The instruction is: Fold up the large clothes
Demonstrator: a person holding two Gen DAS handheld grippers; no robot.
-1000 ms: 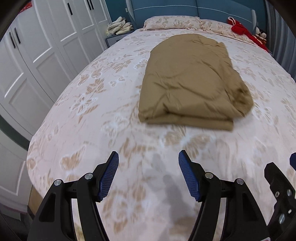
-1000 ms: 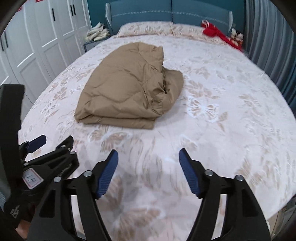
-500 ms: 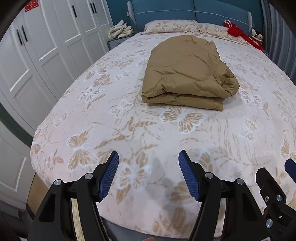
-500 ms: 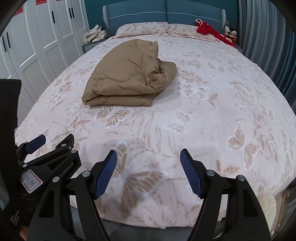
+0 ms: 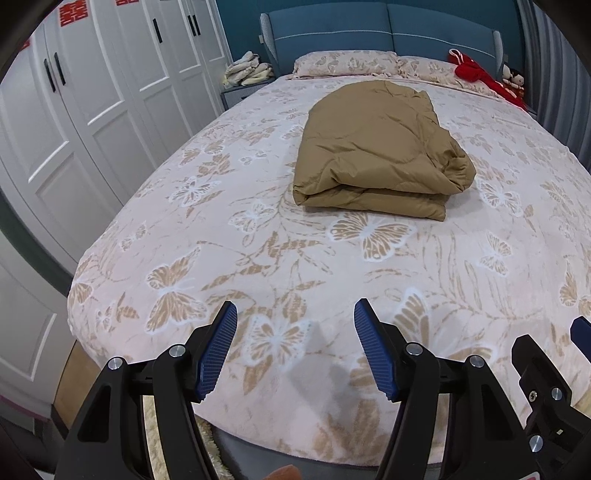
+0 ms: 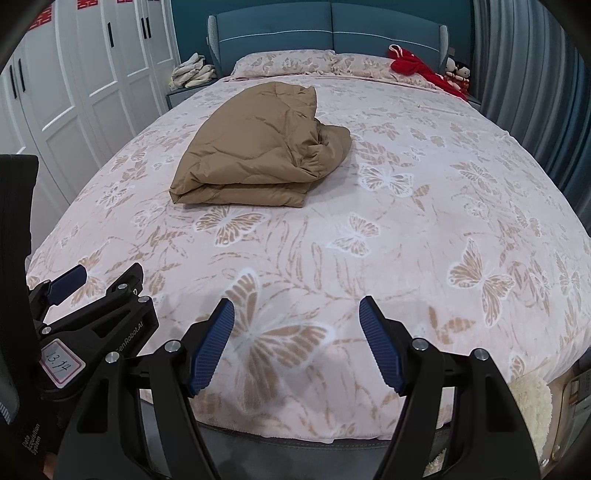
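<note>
A tan padded garment (image 5: 376, 147) lies folded in a thick bundle on the middle of the bed (image 5: 295, 258); it also shows in the right wrist view (image 6: 258, 147). My left gripper (image 5: 295, 347) is open and empty, held over the foot edge of the bed, well short of the garment. My right gripper (image 6: 297, 345) is open and empty, also over the foot edge. The left gripper shows at the left of the right wrist view (image 6: 92, 295).
White wardrobe doors (image 5: 92, 92) run along the left side. A blue headboard (image 5: 388, 33), pillows (image 5: 347, 62) and a red item (image 5: 476, 70) are at the far end. A nightstand with folded cloths (image 5: 247, 70) stands at the far left. Grey curtains (image 6: 535, 74) hang on the right.
Both grippers have pulled back from the folded garment toward the foot of the bed. The garment lies farther off in both views. Both grippers stay open.
</note>
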